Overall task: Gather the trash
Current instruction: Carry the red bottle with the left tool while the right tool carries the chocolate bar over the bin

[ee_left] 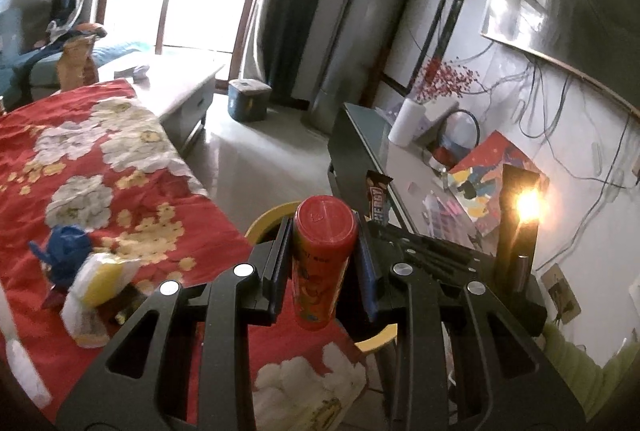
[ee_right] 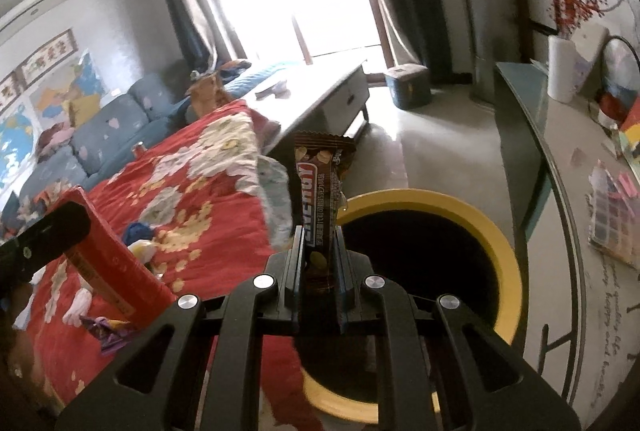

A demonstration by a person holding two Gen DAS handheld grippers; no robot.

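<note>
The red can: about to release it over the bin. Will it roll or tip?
The red can is a smooth cylinder, so it would probably roll if laid sideways. It looks tall and narrow, so likely tippy. The left hand-held gripper clamps it over the bin.

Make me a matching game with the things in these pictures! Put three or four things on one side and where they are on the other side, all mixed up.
Things:
1. red can
2. candy bar wrapper
3. blue crumpled trash
4. paper towel roll

Places:
A. lying on the red flowered cloth
B. standing on the side table by the wall
C. pinched in the left gripper
D. pinched in the right gripper, beside the yellow-rimmed bin

Pairs: 1-C, 2-D, 3-A, 4-B
</note>
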